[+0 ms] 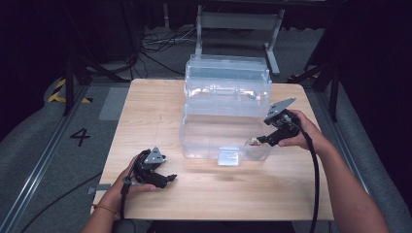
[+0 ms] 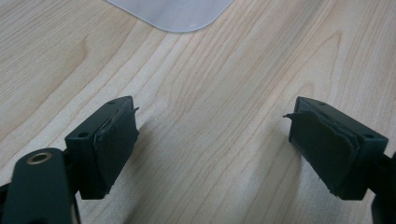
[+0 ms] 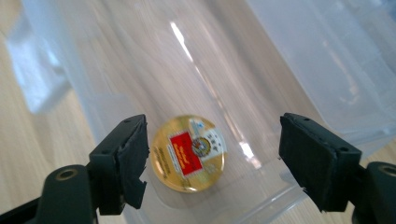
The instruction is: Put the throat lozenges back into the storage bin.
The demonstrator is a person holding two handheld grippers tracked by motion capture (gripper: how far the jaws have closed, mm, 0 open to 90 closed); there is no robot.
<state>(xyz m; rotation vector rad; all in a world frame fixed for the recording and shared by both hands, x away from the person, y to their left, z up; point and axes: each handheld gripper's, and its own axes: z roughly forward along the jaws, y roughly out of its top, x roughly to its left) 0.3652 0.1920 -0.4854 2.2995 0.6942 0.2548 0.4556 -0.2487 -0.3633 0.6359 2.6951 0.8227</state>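
Observation:
A clear plastic storage box (image 1: 204, 145) stands on the wooden table (image 1: 145, 111), its lid (image 1: 226, 73) tipped up behind it. A round gold can (image 1: 252, 142) with a red label lies flat in the box's front right corner. My right gripper (image 1: 262, 140) hovers over that corner. In the right gripper view its jaws stand open around the can (image 3: 189, 153) below, with the pads clear of it. My left gripper (image 1: 171, 178) rests near the table's front left, open, with bare wood (image 2: 224, 70) between its pads.
The box's front latch flap (image 1: 228, 156) hangs toward me, and a pale rounded plastic edge (image 2: 175, 14) lies ahead of the left gripper. Behind the table stand a metal frame (image 1: 238, 22) and floor cables (image 1: 160, 41). Bare wood lies in front of the box.

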